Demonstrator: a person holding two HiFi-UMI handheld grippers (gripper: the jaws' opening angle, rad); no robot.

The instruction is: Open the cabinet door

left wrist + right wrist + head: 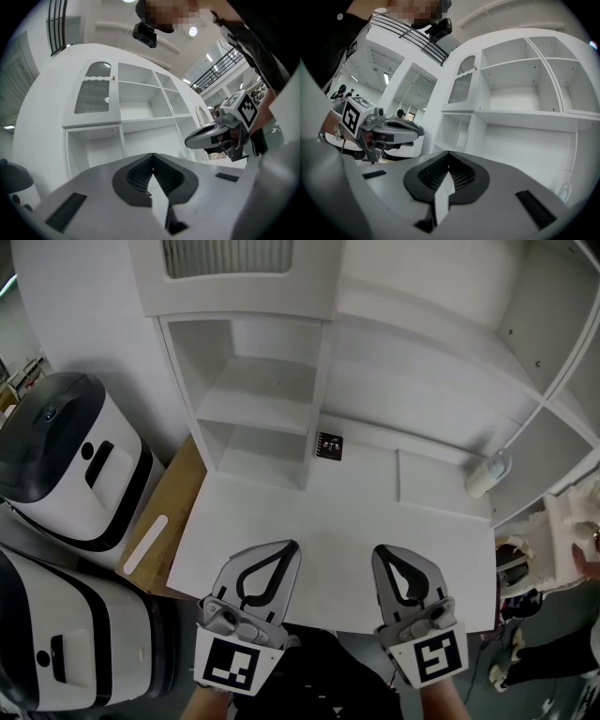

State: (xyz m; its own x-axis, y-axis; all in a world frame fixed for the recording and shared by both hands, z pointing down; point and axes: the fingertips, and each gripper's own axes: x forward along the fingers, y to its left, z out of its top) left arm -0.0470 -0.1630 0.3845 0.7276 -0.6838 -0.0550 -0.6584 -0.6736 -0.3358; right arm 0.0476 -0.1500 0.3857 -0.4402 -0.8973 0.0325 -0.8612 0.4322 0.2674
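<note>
The white cabinet door, with its louvred grey panel, is closed at the upper left of the shelving unit. It also shows in the left gripper view with a small knob, and in the right gripper view. My left gripper and right gripper hover side by side over the near part of the white counter. Both are shut with nothing between their pads. They point level toward the cabinet and are well short of the door.
Open white shelves fill the unit below and right of the door. Two white-and-black machines stand at the left beside a wooden board. A black marker tile and a white corded plug lie on the counter.
</note>
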